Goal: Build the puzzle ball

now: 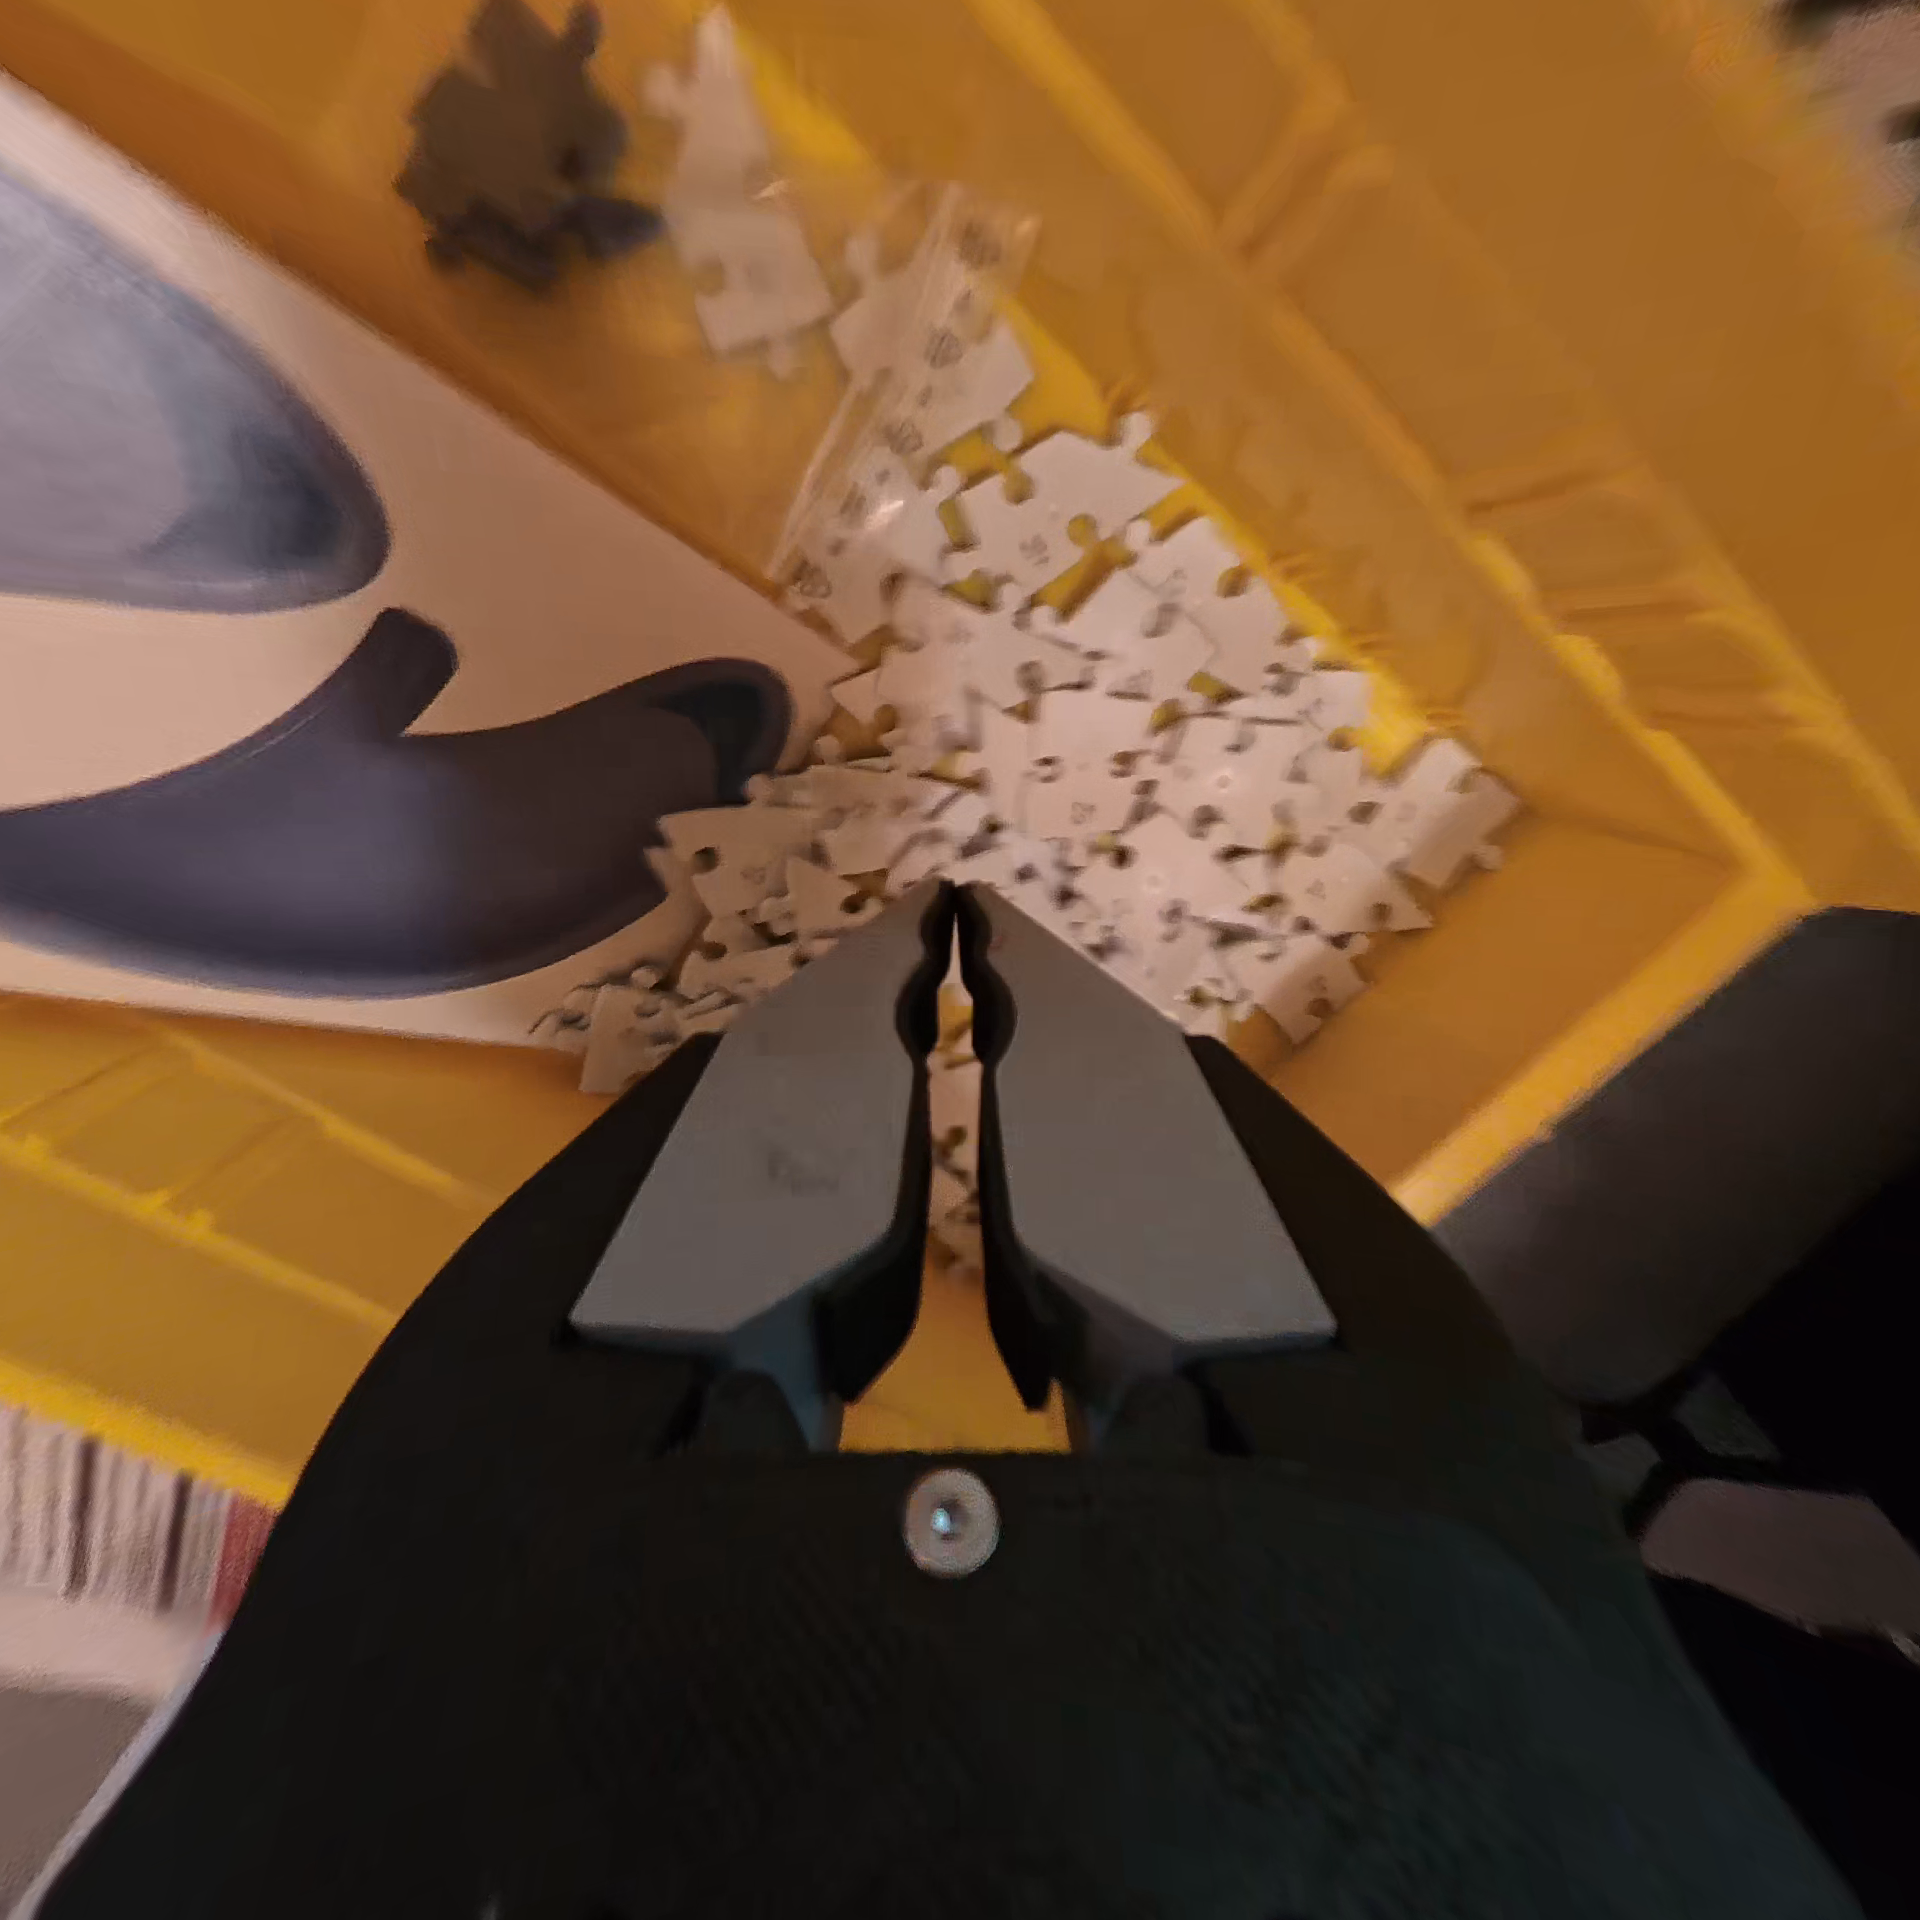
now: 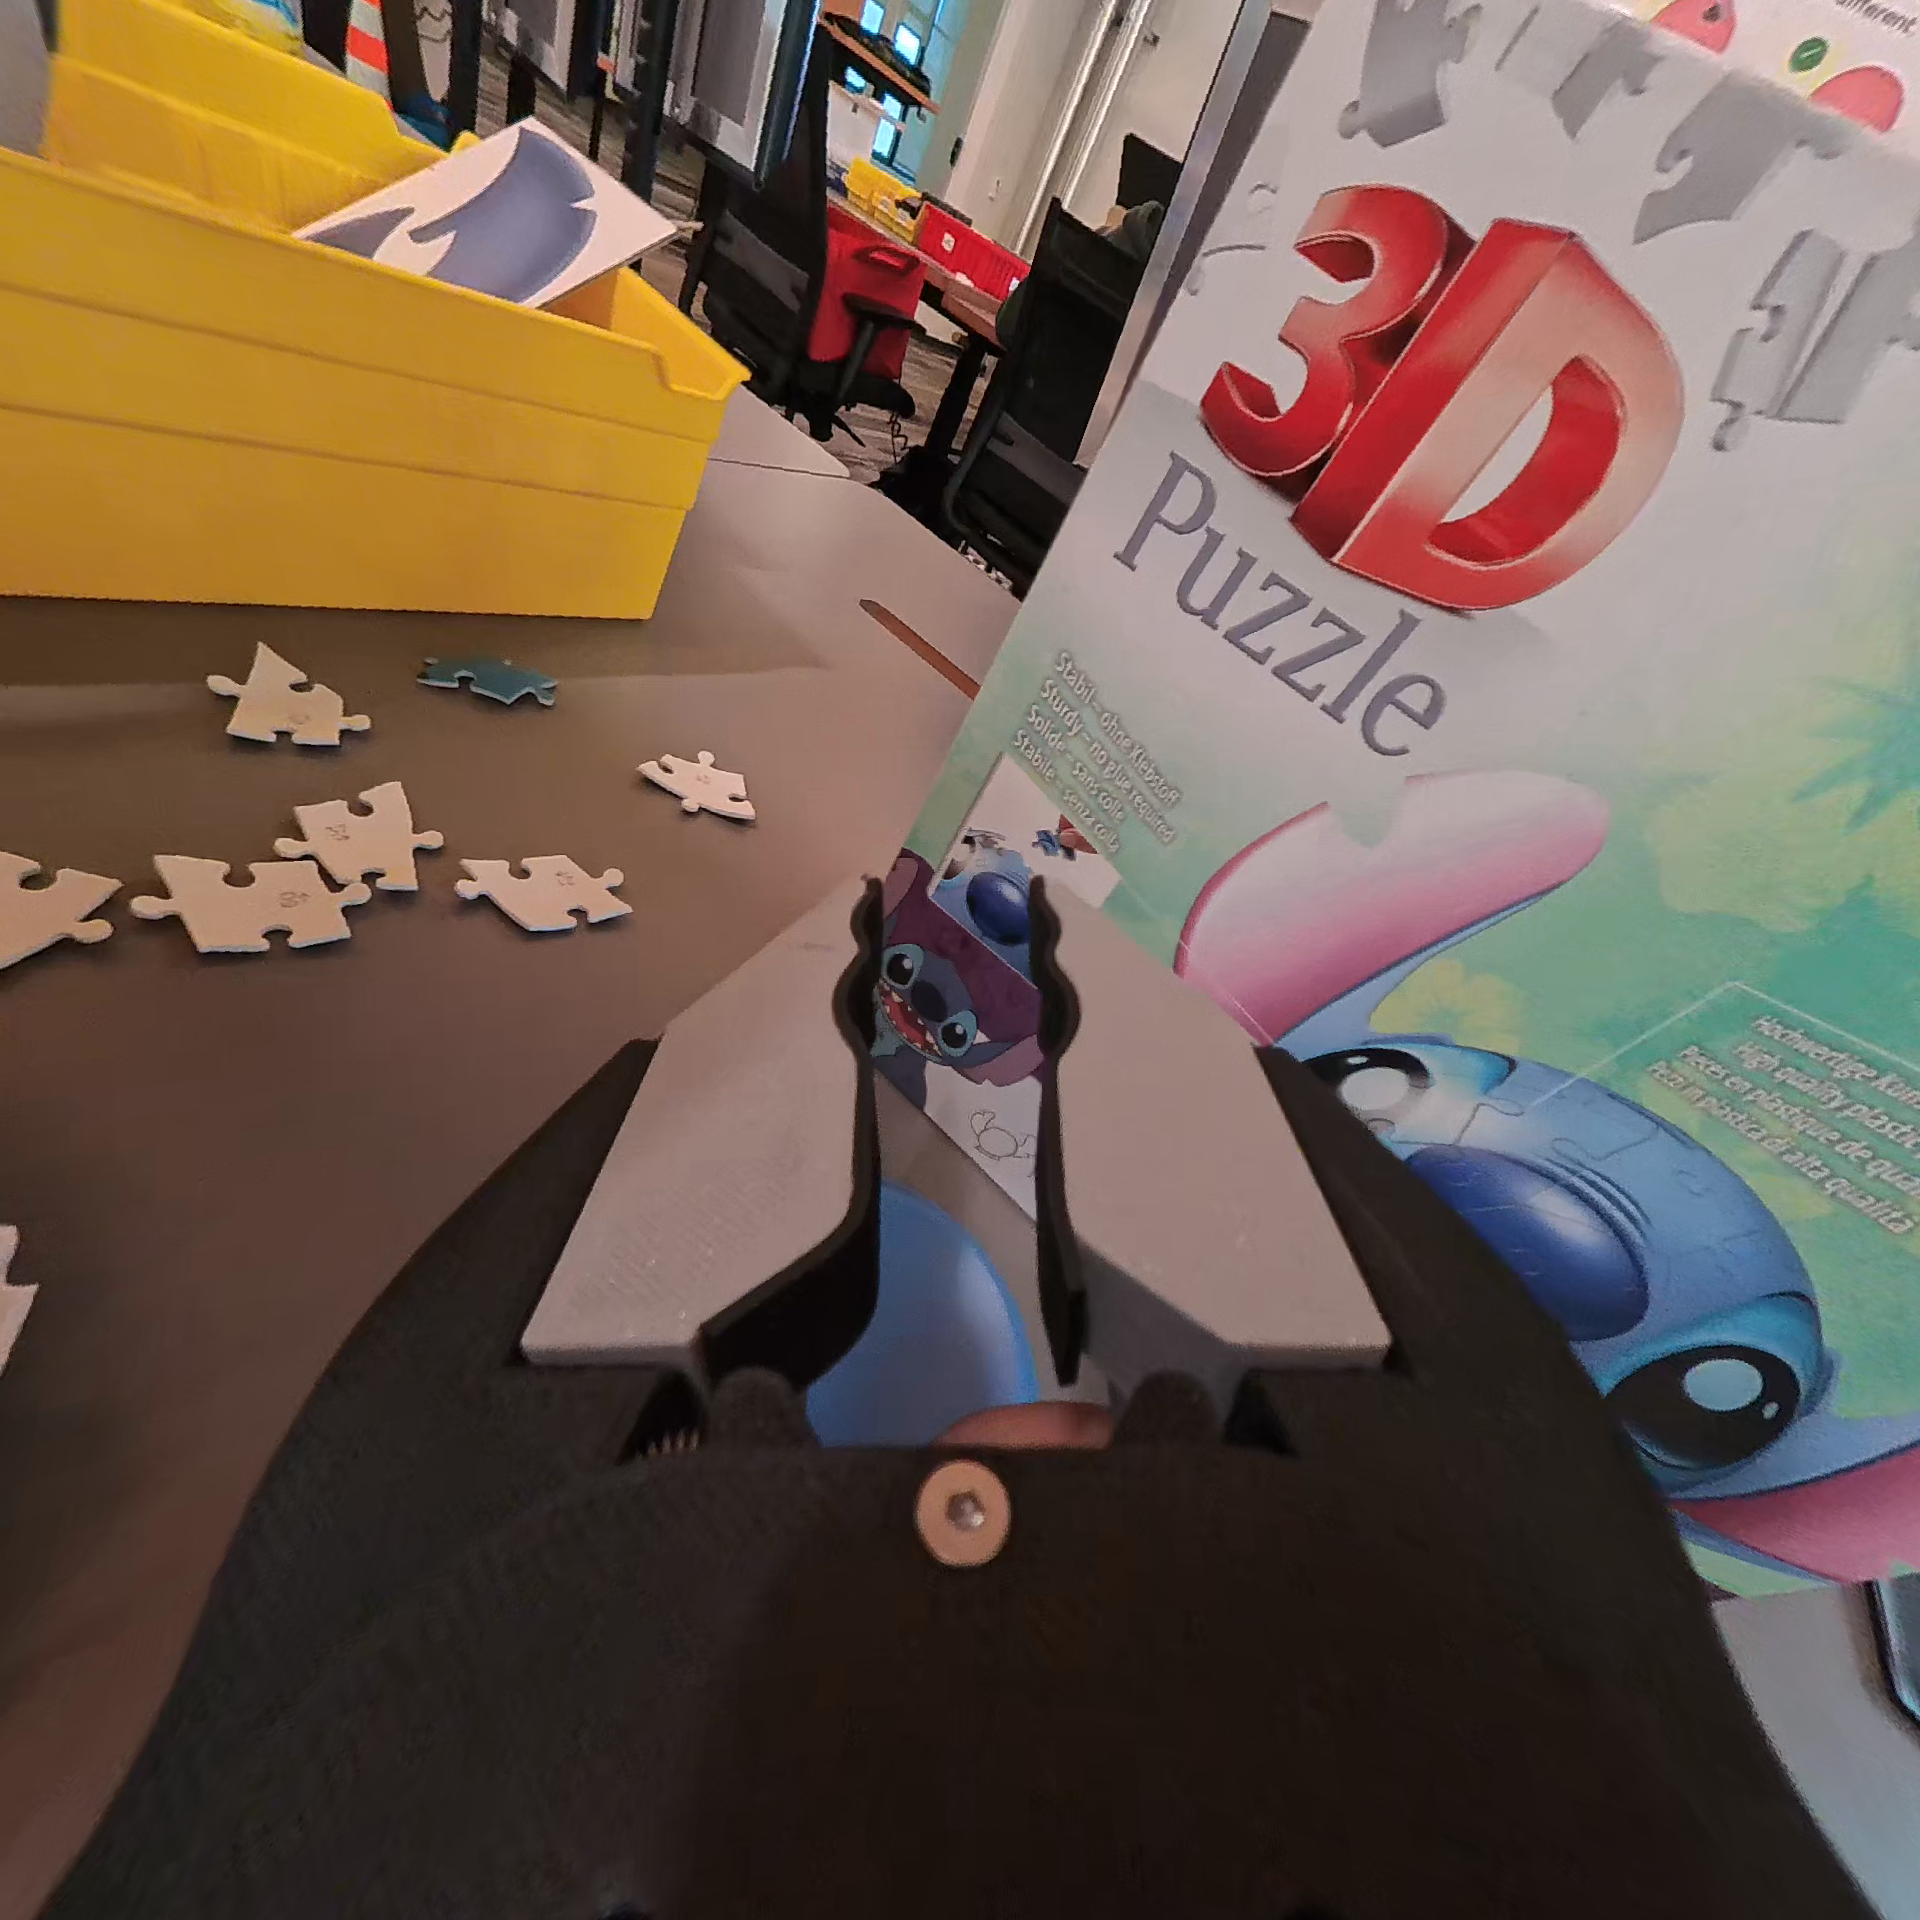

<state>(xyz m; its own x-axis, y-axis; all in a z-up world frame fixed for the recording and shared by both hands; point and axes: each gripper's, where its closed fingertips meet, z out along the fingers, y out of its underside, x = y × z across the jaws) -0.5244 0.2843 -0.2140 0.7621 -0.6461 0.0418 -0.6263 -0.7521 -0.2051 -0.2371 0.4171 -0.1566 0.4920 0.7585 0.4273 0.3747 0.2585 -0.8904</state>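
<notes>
Picking looks underway: the left claw (image 1: 954, 902), clenched with nothing visibly between its tips, hovers over the white pieces (image 1: 1143, 748) heaped in the yellow bin (image 1: 1558, 416), so it must part its tips before pinching one, while the right claw (image 2: 954, 904) waits released beside the puzzle box (image 2: 1455, 675).

A: What's on the dark grey table (image 2: 623, 1039)?

B: Yellow bin (image 2: 343, 457) at the far left. Loose puzzle pieces (image 2: 249, 902) scattered in front of it, white backs up, one teal piece (image 2: 488, 677) face up. Puzzle box (image 2: 1507, 831) standing upright on the right.
</notes>
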